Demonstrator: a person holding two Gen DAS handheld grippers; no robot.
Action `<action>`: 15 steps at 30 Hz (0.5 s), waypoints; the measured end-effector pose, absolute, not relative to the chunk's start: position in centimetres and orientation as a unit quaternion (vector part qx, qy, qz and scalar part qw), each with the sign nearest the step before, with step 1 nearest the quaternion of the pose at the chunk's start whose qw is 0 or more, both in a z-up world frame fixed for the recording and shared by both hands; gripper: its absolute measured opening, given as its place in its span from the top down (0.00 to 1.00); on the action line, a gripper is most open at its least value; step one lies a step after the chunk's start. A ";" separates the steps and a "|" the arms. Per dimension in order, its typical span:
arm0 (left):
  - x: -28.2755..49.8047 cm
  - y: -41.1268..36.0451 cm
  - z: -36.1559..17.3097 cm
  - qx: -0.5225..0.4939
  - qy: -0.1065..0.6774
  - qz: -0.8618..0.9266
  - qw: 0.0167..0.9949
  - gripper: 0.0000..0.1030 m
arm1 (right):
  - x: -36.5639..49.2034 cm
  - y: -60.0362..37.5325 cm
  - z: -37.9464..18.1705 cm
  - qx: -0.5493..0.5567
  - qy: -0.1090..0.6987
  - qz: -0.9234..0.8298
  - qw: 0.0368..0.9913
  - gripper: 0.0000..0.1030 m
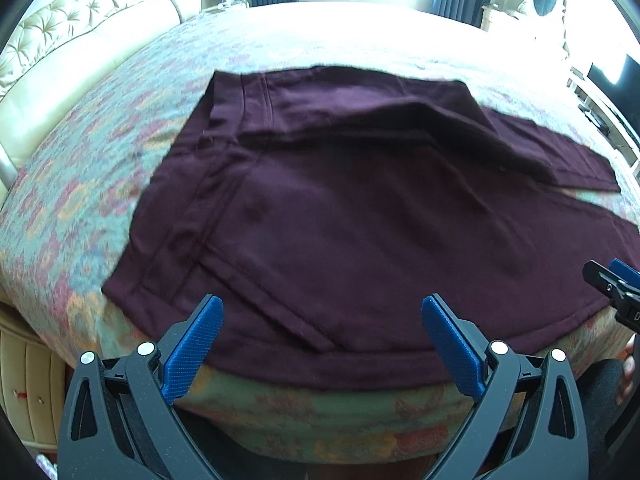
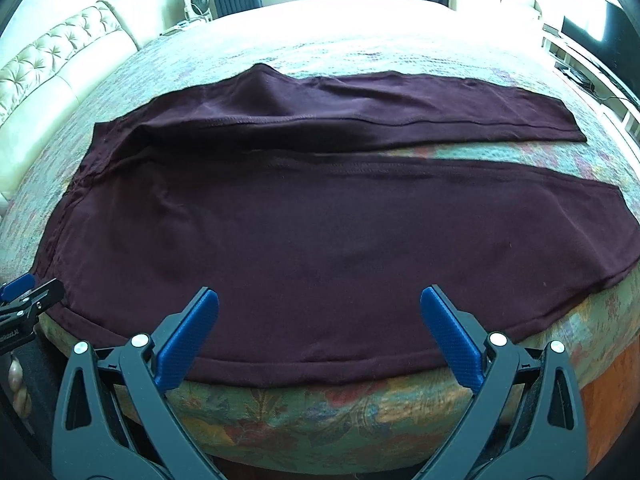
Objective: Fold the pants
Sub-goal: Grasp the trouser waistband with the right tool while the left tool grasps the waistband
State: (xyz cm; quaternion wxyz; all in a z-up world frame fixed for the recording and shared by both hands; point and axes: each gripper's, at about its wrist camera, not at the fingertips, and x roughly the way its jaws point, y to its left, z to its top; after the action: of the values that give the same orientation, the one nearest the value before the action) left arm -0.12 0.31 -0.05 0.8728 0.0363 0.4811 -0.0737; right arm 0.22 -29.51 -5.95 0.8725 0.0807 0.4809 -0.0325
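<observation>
lying spread flat on the bed (image 2: 360,32), the pants (image 2: 320,240) have legs apart and no fold made; left tool (image 1: 322,322) and right tool (image 2: 319,316) hover wide open, empty, at their near hem

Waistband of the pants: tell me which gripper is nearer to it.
Left. The left gripper hovers open near the waistband; the right gripper hovers open farther along, over the near leg.
</observation>
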 end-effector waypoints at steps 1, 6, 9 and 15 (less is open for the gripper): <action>0.7 1.0 0.3 0.028 0.476 -0.078 0.876 0.04 | 0.9 -29.8 -5.7 0.084 0.476 -0.018 0.875 0.02; 8.1 6.0 1.4 -0.028 0.485 -0.101 0.868 0.04 | 6.8 -31.7 -4.0 0.080 0.458 0.046 0.884 0.02; 13.7 9.7 1.6 -0.071 0.484 -0.106 0.866 0.04 | 12.1 -32.3 -3.0 0.045 0.439 0.082 0.893 0.02; 26.2 14.7 -1.7 -0.167 0.515 -0.128 0.831 0.04 | 23.4 -31.8 -4.4 0.010 0.482 0.151 0.863 0.02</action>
State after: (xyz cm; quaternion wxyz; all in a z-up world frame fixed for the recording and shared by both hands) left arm 26.19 14.74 -1.72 0.8309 -0.1672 0.5150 -0.1280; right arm 23.36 -31.83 -4.43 0.8627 0.0099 0.4824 0.1512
